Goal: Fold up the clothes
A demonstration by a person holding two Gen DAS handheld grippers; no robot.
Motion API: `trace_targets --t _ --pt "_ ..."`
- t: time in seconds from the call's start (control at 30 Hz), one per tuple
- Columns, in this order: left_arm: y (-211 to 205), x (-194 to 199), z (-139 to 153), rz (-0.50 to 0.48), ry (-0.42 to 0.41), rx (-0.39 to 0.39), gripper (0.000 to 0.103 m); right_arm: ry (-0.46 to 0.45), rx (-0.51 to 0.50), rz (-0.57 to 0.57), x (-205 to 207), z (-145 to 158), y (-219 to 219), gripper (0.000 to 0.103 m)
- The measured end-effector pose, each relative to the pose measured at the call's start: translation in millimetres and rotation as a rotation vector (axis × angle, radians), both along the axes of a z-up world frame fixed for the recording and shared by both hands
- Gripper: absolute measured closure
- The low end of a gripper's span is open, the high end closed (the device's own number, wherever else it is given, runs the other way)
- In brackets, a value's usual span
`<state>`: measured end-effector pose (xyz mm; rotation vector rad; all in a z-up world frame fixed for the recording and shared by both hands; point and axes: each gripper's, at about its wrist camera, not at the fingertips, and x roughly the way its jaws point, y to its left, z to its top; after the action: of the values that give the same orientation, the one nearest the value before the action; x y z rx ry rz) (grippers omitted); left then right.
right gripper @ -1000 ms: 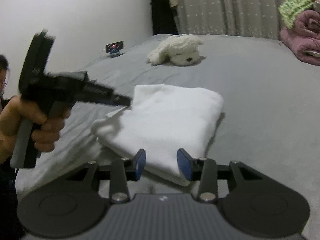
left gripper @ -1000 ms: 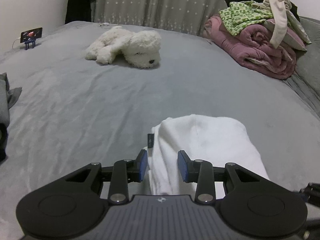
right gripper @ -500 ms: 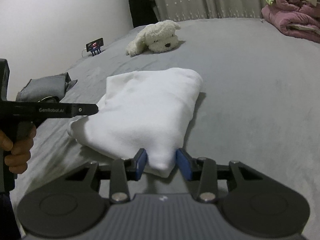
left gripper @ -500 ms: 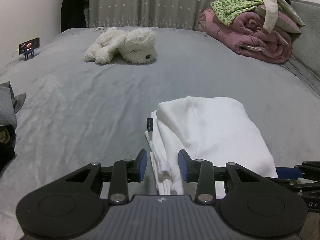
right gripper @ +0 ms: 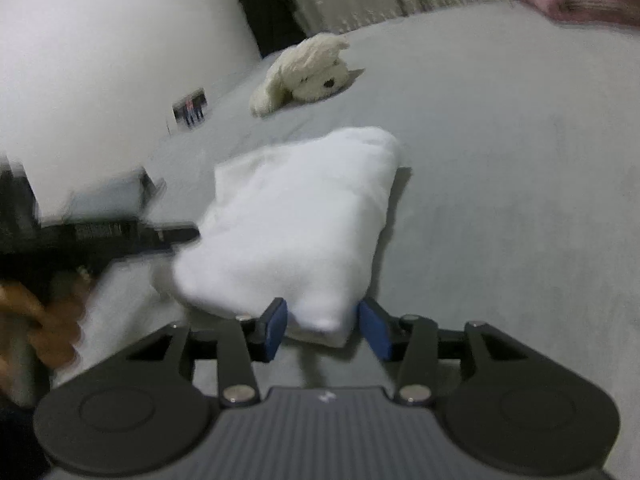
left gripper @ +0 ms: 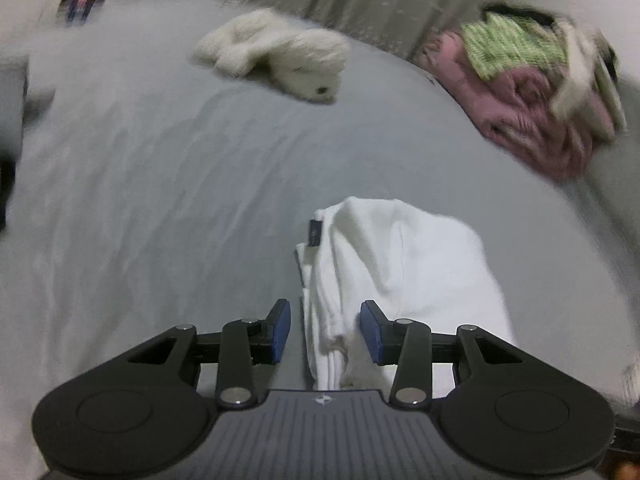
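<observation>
Both tools tilted, folded white garment (right gripper: pixel 296 224) lengthwise ahead

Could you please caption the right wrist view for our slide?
Right gripper open around the folded white garment's near corner on a grey bed.

Plush dog (left gripper: pixel 280 58) behind folded garment (left gripper: pixel 404 264)

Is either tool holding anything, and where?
Nothing held. Both have just been opening: the left tool straddles the layered edge of the folded white garment, the right tool its corner, pads not pressing.
</observation>
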<state>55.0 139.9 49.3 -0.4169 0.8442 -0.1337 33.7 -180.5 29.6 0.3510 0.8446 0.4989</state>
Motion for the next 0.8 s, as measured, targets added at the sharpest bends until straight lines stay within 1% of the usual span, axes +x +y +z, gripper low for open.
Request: trace_targets --t 0.07,0.1,0.2,0.33,0.43,0.53,0.6,0.73,0.77,0.8 --pt "10 0 -2 0.032 0.025 -0.037 0.064 0.042 0.112 -0.026 3 0 -14 0.057" --pt "12 -1 -3 0.036 0.031 -0.041 0.064 0.059 0.155 -0.037 5 -1 -19 0.054" --pt "12 -3 -6 0.023 0.043 -0.082 0.064 0.101 0.236 -0.07 9 -9 -27 0.052" --pt "11 -5 -6 0.021 0.046 -0.085 0.064 0.123 0.256 -0.088 13 -17 -27 0.052" --pt "18 -4 -6 0.027 0.052 -0.142 0.064 0.132 0.273 -0.098 15 -23 -26 0.051" --pt "22 -4 -6 0.022 0.054 -0.194 0.063 0.136 0.313 -0.105 16 -28 -26 0.049" --pt "21 -4 -7 0.02 0.058 -0.216 0.063 0.135 0.327 -0.108 17 -31 -25 0.049" --pt "18 -4 -9 0.011 0.067 -0.251 0.063 0.11 0.295 -0.106 17 -32 -17 0.048" --pt "15 -3 -10 0.002 0.072 -0.255 0.063 0.096 0.274 -0.102 16 -31 -13 0.047" --pt "11 -3 -11 -0.008 0.075 -0.255 0.061 0.082 0.252 -0.097 16 -31 -9 0.046"
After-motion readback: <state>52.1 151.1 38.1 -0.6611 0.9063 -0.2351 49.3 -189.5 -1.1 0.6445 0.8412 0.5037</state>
